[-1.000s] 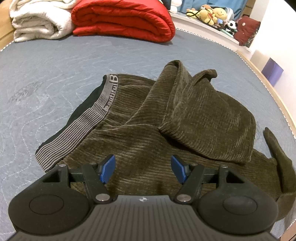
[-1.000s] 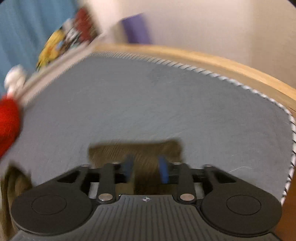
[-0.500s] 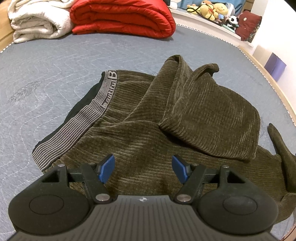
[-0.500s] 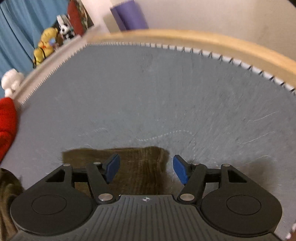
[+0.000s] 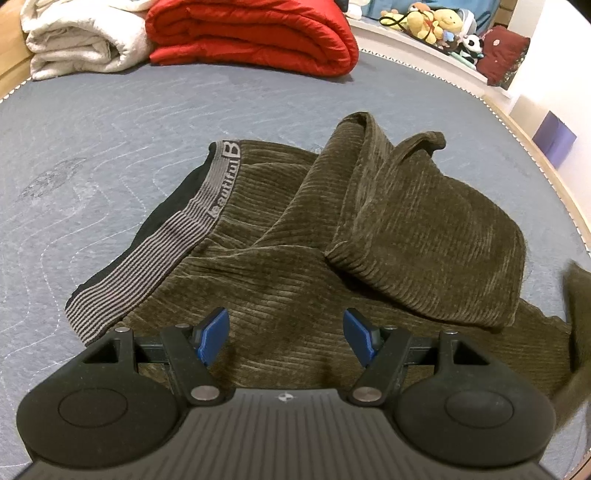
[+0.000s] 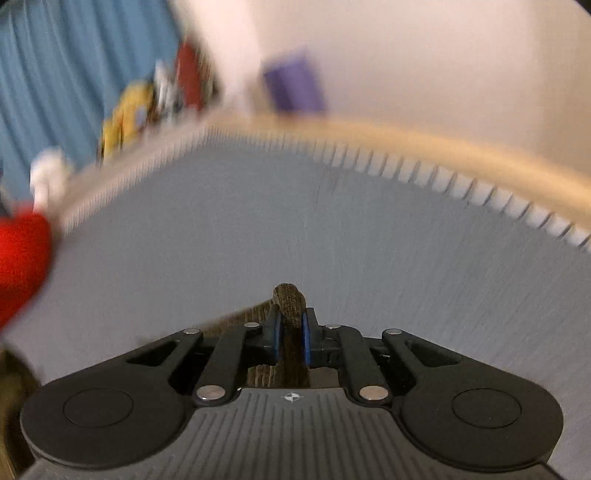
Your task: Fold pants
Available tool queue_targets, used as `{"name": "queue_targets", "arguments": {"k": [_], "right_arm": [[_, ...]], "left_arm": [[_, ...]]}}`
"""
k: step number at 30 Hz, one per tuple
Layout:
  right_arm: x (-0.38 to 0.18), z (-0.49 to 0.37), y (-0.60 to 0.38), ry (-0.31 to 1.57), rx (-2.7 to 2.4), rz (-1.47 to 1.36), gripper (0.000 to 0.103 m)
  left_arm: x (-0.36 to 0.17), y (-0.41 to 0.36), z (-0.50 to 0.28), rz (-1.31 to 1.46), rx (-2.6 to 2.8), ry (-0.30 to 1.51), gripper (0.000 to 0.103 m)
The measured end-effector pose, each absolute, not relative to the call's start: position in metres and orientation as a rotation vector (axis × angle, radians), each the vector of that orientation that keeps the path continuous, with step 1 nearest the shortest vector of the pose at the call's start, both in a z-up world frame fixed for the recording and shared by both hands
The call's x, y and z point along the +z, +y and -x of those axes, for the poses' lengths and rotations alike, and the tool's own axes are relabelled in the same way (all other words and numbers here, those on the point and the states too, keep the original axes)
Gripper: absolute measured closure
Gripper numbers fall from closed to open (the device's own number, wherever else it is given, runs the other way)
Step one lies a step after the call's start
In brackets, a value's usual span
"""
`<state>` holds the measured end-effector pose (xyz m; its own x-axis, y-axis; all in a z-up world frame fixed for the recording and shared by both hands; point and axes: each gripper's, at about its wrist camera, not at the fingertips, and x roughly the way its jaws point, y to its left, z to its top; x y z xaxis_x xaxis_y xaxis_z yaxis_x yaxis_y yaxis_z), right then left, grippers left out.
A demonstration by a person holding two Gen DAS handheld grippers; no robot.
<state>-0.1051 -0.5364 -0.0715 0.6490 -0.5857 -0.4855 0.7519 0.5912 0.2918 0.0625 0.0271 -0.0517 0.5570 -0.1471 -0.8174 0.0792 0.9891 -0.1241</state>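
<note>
The olive corduroy pants (image 5: 295,266) lay crumpled on the grey quilted mattress (image 5: 110,147), well short of the folded red quilt (image 5: 251,33) at its far end. Their grey striped waistband (image 5: 155,254) lay on the side of the heap nearer the rolled white blanket (image 5: 77,40) next to the quilt, and one leg was doubled back over the rest of the heap, on the side away from that blanket.

The left tongs (image 5: 286,336) hung over the near part of the pants with their blue pads (image 5: 212,334) wide apart and nothing gripped between them.

The right tongs (image 6: 291,332) had just been closing and were pinched narrow on a fold of the pants fabric (image 6: 290,301), which bunched up above the pads. That view was blurred. Beyond this fold lay bare mattress up to the wooden bed frame (image 6: 406,136).
</note>
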Motion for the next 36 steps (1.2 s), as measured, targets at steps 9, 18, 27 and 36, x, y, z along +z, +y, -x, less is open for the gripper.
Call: {"name": "queue_targets", "arguments": {"k": [9,18,27,36], "right_arm": [[-0.127,0.196,-0.605,0.509,-1.307,-0.963,0.091],[-0.091,0.214,-0.578,0.372,-1.361,-0.894,0.091],[-0.037,0.195,-0.549,0.186,-1.299,-0.619,0.088],[-0.041,0.079,-0.452,0.437,-0.446,-0.359,0.055]], "left_arm": [[-0.047,0.023,-0.055,0.081,-0.161,0.964,0.029],[-0.044,0.038,-0.057,0.117,-0.132,0.964,0.029],[-0.035,0.119,-0.083,0.228,-0.054,0.964,0.029],[-0.059,0.190,-0.110,0.273,0.057,1.013,0.030]]}}
